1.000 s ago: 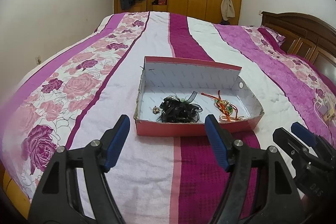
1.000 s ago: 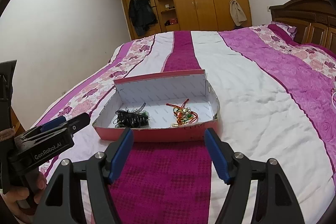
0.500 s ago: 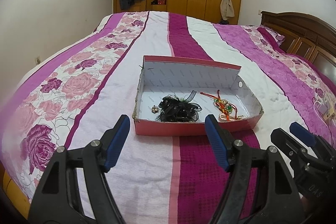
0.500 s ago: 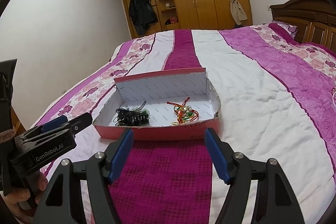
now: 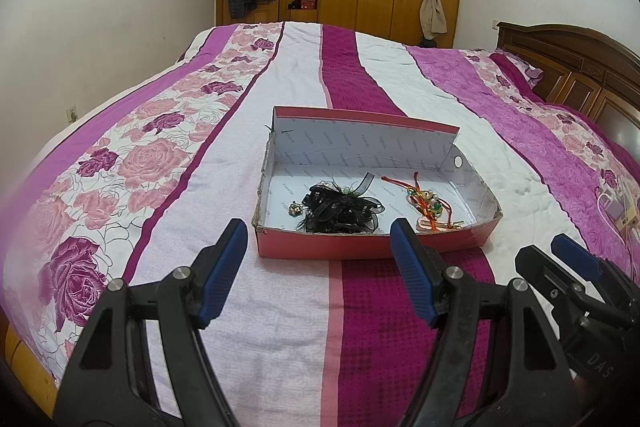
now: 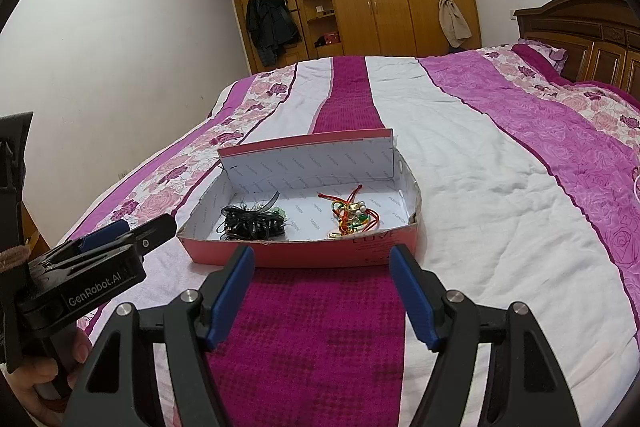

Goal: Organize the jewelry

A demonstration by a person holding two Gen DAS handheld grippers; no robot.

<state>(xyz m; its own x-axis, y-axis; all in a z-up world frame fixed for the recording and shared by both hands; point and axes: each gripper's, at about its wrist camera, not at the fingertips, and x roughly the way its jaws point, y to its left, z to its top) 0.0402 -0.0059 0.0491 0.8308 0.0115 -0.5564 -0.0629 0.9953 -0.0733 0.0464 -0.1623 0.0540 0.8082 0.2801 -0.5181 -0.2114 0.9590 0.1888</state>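
Both tongs stand about as they stood a second ago: the left tongs (image 5: 316, 275) are parted wide with nothing between the blue pads, and the right tongs (image 6: 322, 283) are the same, wide and empty, both poised above the bed (image 5: 256, 339) and tilted down toward the box (image 5: 360, 249). Nothing has really changed, then; the only difference is a slight drift of framing, and the jewelry lies just where it lay. I judge that the sorting has not begun, or sits in a pause, and that the next move is a reach into the box. Outward from the left tongs, the box lies at 12 o'clock, just past the tips, its red near wall facing them and its white flap raised at the far side. Inside, the black tangle (image 5: 340, 207) of ribbon or hair ties sits at about 11 o'clock from the box's middle, with a small gold piece (image 5: 295, 209) just beside it at 9 o'clock. The red and gold cords (image 5: 430, 205) with beads lie at 3 o'clock, near the right wall, apart from the black tangle. In the right view the left tongs show at 8 o'clock, gripped by a hand (image 6: 36, 379).
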